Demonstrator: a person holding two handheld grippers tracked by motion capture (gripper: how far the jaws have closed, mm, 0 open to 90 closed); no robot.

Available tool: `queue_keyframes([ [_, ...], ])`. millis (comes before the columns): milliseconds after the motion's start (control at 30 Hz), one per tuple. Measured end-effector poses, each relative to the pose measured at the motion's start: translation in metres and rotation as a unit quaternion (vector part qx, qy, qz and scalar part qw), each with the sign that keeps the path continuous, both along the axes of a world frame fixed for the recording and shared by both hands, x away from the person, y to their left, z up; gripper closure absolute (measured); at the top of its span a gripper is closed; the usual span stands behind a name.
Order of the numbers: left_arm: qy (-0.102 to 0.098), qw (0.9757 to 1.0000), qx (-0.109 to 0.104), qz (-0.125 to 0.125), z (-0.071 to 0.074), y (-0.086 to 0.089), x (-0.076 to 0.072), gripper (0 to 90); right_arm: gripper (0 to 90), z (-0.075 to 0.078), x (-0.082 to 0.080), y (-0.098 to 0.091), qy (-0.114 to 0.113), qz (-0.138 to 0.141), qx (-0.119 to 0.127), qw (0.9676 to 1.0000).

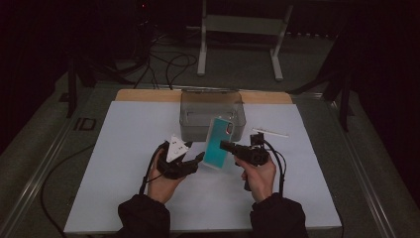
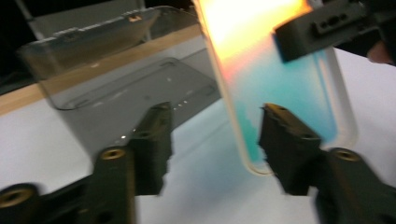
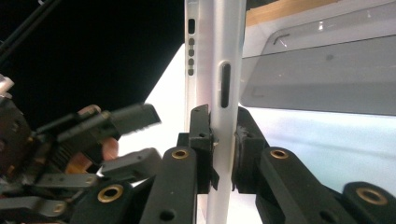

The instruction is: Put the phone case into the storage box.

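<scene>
A phone case [image 1: 216, 145] with a teal back and clear rim hangs above the white mat, tilted on end. My right gripper [image 1: 224, 147] is shut on its edge; in the right gripper view both pads [image 3: 201, 135] press the case's side wall [image 3: 224, 56] below its button slots. My left gripper [image 1: 197, 158] stands just left of the case with its jaws apart. In the left gripper view [image 2: 215, 112] the case's lower corner [image 2: 280, 93] lies by the right jaw, with no pad pressing on it. The right gripper's jaw [image 2: 322, 25] grips the case's top right.
A clear plastic box [image 1: 212, 111] stands on the mat right behind the case. A thin white stick [image 1: 270, 132] lies to the box's right. The white mat [image 1: 124, 148] covers the table; a wooden strip runs along its far edge.
</scene>
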State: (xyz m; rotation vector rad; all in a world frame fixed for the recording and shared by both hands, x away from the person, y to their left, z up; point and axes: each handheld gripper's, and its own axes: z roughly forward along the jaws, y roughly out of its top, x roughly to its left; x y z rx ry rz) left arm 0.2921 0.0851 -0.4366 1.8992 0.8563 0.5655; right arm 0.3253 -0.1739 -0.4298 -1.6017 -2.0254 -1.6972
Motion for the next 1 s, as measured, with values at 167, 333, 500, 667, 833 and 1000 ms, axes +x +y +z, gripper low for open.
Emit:
queue_keyframes([
  [167, -0.005, 0.9996, 0.001, 0.028, 0.004, 0.011, 0.001, 21.0, 81.8, 0.000, 0.001, -0.001, 0.001, -0.003, -0.007, 1.0000],
  [333, -0.007, 0.9992, -0.001, 0.039, 0.007, 0.021, 0.002, 12.1, 81.7, 0.001, 0.003, -0.001, 0.005, 0.003, -0.014, 0.9999],
  [500, 0.000, 0.9994, -0.005, 0.036, 0.007, 0.032, 0.002, 1.9, 81.7, 0.001, 0.004, -0.001, 0.011, 0.005, -0.021, 0.9997],
  [667, 0.001, 0.9987, -0.011, 0.050, 0.005, 0.045, 0.004, 0.5, 81.7, 0.002, 0.006, -0.002, 0.016, 0.006, -0.030, 0.9994],
  [833, -0.006, 0.9982, -0.018, 0.057, 0.004, 0.058, 0.002, 0.4, 81.7, 0.002, 0.008, -0.004, 0.017, 0.003, -0.037, 0.9992],
  [1000, -0.012, 0.9980, -0.016, 0.059, 0.002, 0.069, 0.000, 0.4, 81.7, 0.003, 0.010, -0.007, 0.018, -0.003, -0.039, 0.9991],
])
